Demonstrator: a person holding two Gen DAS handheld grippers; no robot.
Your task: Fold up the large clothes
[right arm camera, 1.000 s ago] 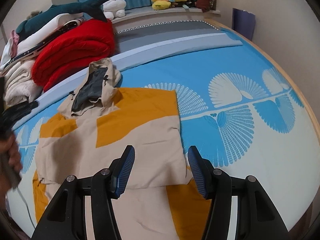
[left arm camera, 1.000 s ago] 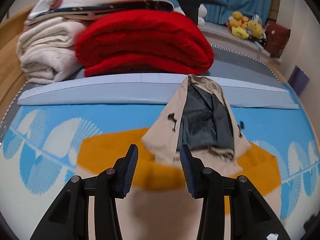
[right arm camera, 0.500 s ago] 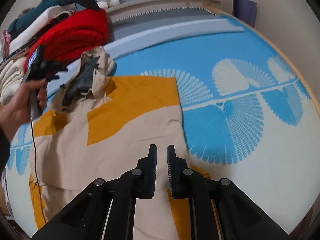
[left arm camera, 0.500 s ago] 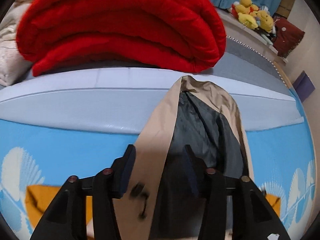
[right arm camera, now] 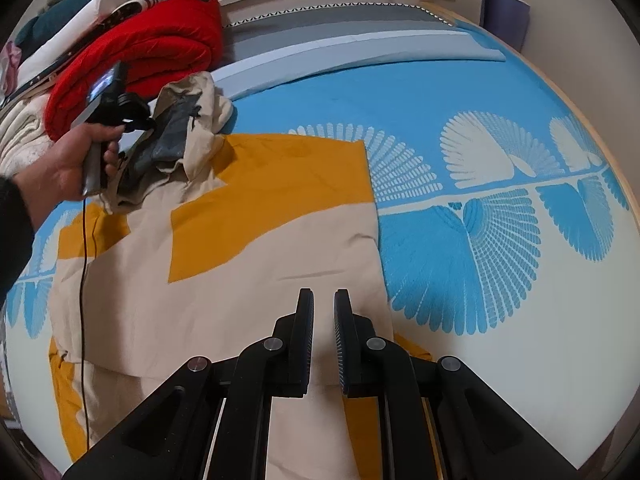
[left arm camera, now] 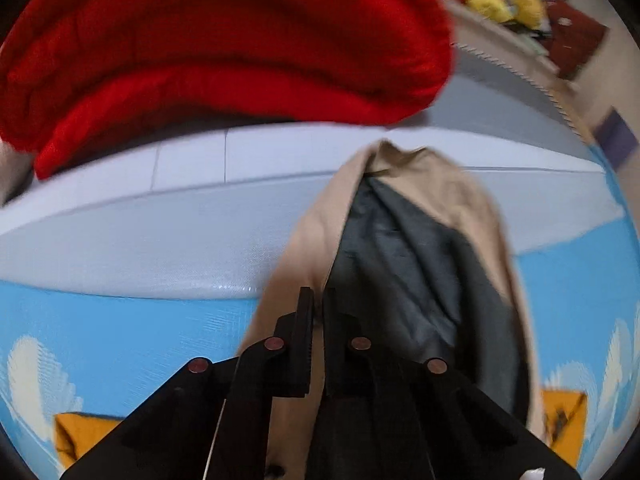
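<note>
Here, left wrist view: left gripper (left arm camera: 318, 300), jaws just closed, pinching the tan edge of the hood (left arm camera: 404, 248) where it meets the grey lining. The hood runs away from the fingers toward a pale grey strip (left arm camera: 160, 216), its tip lying on that strip. Behind it, a folded red blanket (left arm camera: 224, 48); little room that way. Open blue bedcover on either side.

Right wrist view: right gripper (right arm camera: 324, 312), jaws narrow, only a slim gap; it appears to rest on the jacket (right arm camera: 248, 272) near its right edge, though whether cloth is caught between the pads cannot be told. The jacket, tan with orange panels, lies flat on the bed (right arm camera: 500, 208), long axis from the gripper up-left to the hood. A hand (right arm camera: 76, 160) holds the other gripper there. Wide free bedcover lies right of the jacket; the bed's wooden rim is well apart.

Likely next: the hood comes back toward the body.
</note>
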